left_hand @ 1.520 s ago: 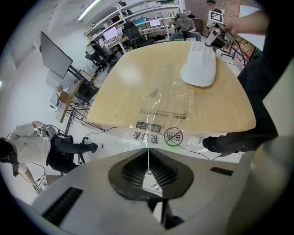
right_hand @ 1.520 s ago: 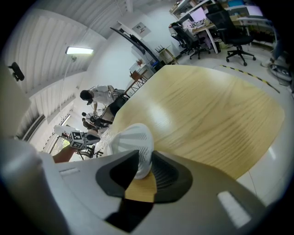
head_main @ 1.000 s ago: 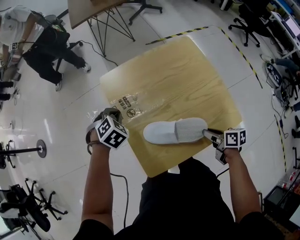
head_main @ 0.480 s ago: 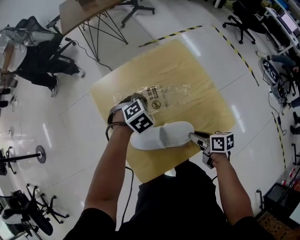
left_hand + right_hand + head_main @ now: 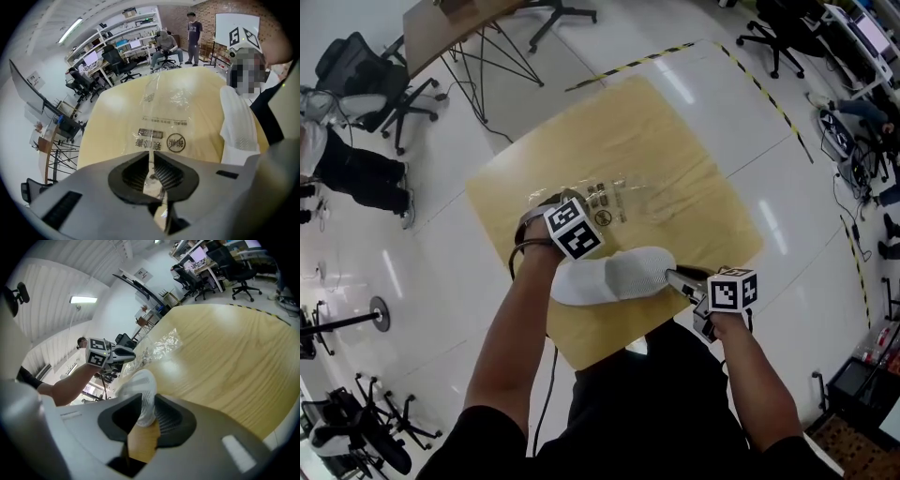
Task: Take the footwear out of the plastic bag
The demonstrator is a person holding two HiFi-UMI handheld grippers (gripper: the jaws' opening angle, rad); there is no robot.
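Left gripper: my left gripper [image 5: 152,164] points steeply down at the near-left corner of the clear crinkly plastic bag with black print [image 5: 161,112]. The jaws have just been opening and stand only a sliver apart. A thin edge of the film runs up through the gap, and the pads don't look like they're squeezing it.
Right gripper: my right gripper [image 5: 147,404] is clamped on the rim of the white fabric slipper [image 5: 139,387], at its right end.
Slipper: it's outside the bag, lying sideways on the light wooden square table [image 5: 675,131] close to the near edge. The bag lies flat just beyond it.
Head view only: gives the whole layout, slipper between my two hands. On the floor there's yellow-and-black tape [image 5: 628,64] on the far side and black office chairs [image 5: 370,89] off to the left.
Left gripper view only: shows the bag's print close up, including a round crossed-out symbol. Past the far edge of the table there's a standing person [image 5: 193,30] and a seated person [image 5: 166,43].
Right gripper view only: shows the pads actually on the slipper, with my left forearm and its black-and-white marker cube [image 5: 97,358] over the bag.
In the way: from the head camera, my left forearm and the cube cover the left jaws and the slipper's left tip.
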